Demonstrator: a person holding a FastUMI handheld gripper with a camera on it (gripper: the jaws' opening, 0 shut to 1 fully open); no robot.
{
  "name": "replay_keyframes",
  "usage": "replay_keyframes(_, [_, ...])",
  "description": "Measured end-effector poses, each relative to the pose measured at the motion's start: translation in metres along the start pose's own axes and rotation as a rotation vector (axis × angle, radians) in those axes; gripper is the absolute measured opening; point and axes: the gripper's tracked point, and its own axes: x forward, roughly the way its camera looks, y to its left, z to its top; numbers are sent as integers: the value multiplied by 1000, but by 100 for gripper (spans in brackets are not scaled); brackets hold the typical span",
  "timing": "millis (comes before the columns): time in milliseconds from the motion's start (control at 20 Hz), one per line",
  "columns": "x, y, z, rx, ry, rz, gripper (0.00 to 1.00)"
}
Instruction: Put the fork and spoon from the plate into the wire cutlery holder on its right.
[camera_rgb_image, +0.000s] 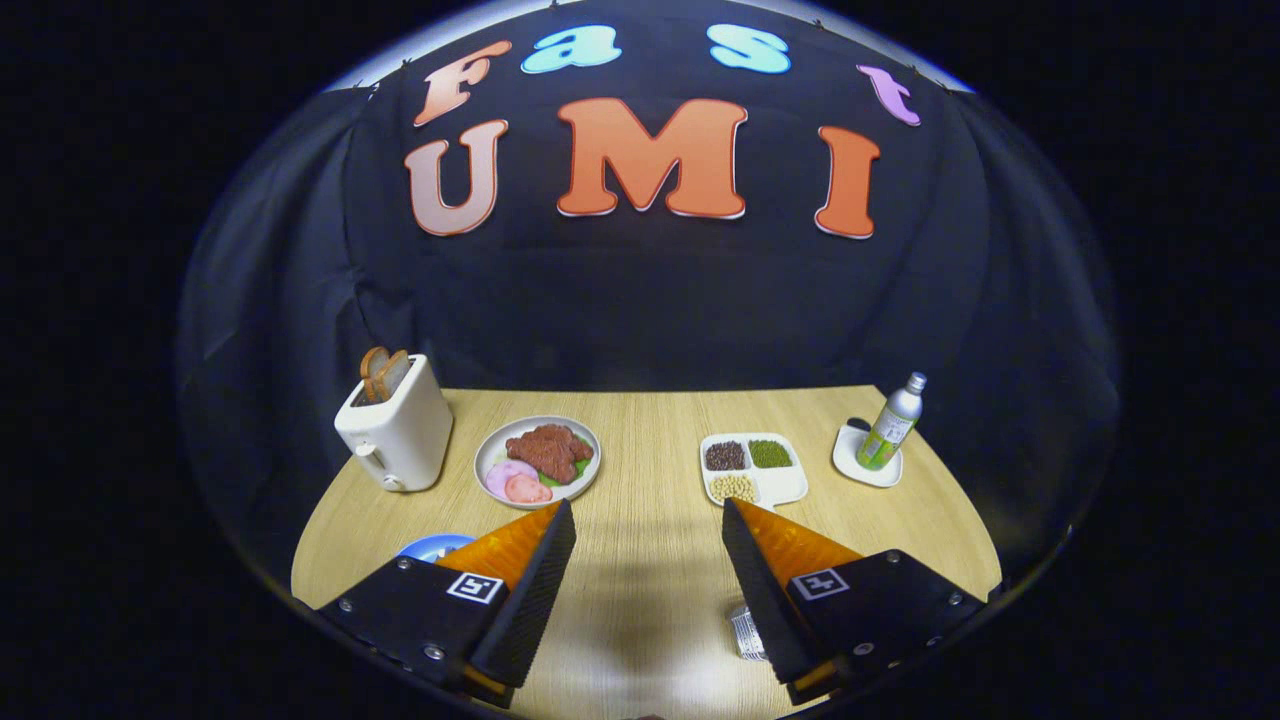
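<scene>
With jaws wide & empty, gripper (648, 545) is pre-grasp; next: drop to blue plate (436, 546), lower left, for cutlery.

Wooden table (650, 480), seemingly black-draped booth

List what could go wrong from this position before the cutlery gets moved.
1. The hand-held gripper is open and holds nothing, with bare table between its fingers. Only an edge of the blue plate shows behind the left finger, so a grasp from here would likely be blind.
2. A wire object, possibly the holder, sits tight against the right finger; a sideways swing might knock it.
</scene>
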Motion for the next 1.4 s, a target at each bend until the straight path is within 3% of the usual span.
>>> replay_keyframes(250, [-5,62,-5,-22,-61,35,89])
replay_keyframes(650, [-10,181,-57,-61,51,197,89])
replay_keyframes(1150, [-8,228,-154,-121,319,255,89])
replay_keyframes(1400, [-2,232,-210,-130,461,236,80])
